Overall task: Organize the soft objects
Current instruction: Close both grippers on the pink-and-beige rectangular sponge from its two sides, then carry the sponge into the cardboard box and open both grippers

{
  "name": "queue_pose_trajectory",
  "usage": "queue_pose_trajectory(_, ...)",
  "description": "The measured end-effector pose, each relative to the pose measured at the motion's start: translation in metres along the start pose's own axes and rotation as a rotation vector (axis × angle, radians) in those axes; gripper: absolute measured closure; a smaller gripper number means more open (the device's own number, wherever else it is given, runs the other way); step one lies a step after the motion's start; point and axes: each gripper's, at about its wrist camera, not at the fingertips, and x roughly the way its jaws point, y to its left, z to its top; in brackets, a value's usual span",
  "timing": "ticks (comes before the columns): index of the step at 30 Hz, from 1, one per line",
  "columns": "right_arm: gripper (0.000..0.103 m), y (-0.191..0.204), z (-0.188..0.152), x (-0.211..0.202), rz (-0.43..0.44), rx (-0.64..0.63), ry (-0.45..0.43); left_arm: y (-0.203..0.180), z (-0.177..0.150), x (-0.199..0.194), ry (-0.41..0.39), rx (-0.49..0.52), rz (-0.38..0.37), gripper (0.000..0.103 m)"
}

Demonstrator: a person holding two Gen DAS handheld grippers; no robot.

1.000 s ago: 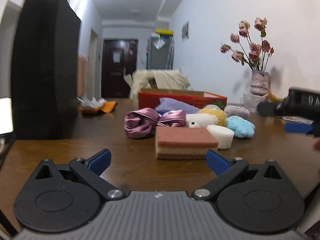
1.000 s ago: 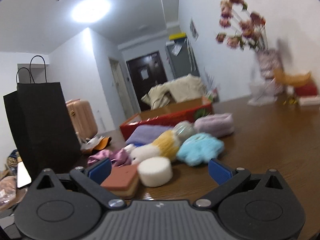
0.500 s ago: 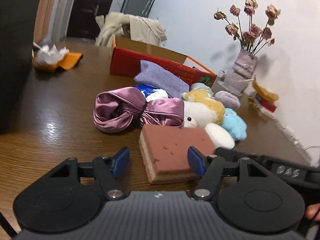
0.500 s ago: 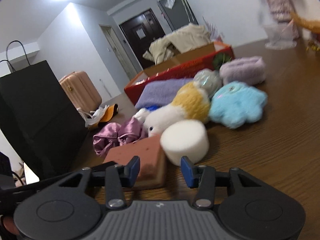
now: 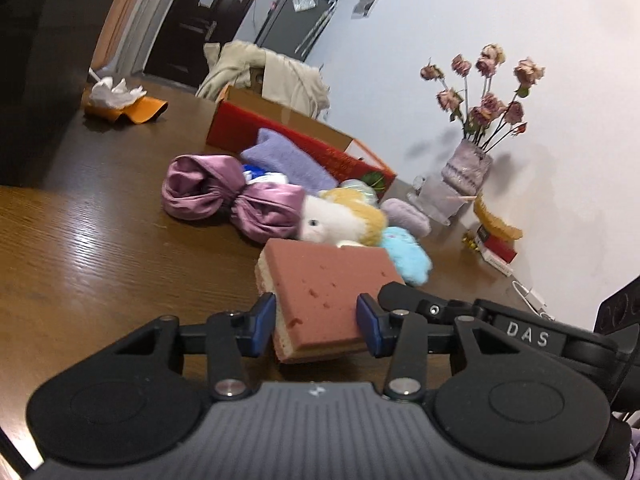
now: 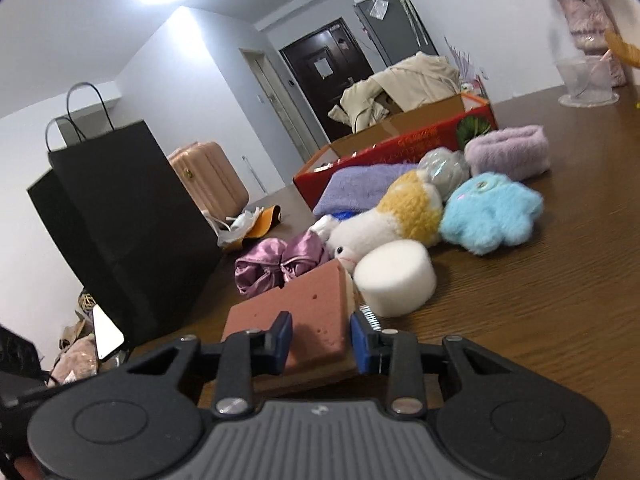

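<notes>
Both grippers are closing on the same pink sponge (image 5: 320,288) at the near edge of the table (image 5: 92,248). The left gripper (image 5: 316,326) has it between its blue pads across the short sides, and the right gripper (image 6: 322,340) straddles one end. It looks light and squishy, so I'd pinch mid-thickness and gently. Too hard and it'll buckle.

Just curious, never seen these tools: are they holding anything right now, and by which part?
Both are closing on the pink sponge: the left gripper across its near end, the right gripper across its near corner.
</notes>
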Motion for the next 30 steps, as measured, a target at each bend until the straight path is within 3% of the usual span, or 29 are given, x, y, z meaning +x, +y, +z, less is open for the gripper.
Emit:
queue_pose_trajectory(9, 0.072, -0.013, 0.023, -0.038, 0.004, -0.022, -0.114, -0.045, 0.014, -0.002, -0.059, 0.078, -0.059, 0.058)
queue_pose_trajectory(16, 0.073, -0.016, 0.086, -0.022, 0.003, -0.076, -0.182, -0.055, 0.066, 0.032, -0.122, 0.098, -0.107, 0.058)
queue_pose_trajectory(24, 0.073, -0.018, 0.2, 0.053, 0.036, -0.109, -0.209, -0.049, 0.174, 0.107, -0.173, 0.097, -0.079, 0.058)
queue_pose_trajectory(30, 0.073, -0.04, 0.295, 0.185, 0.054, -0.063, -0.082, -0.001, 0.276, 0.207, -0.087, 0.054, 0.006, 0.058)
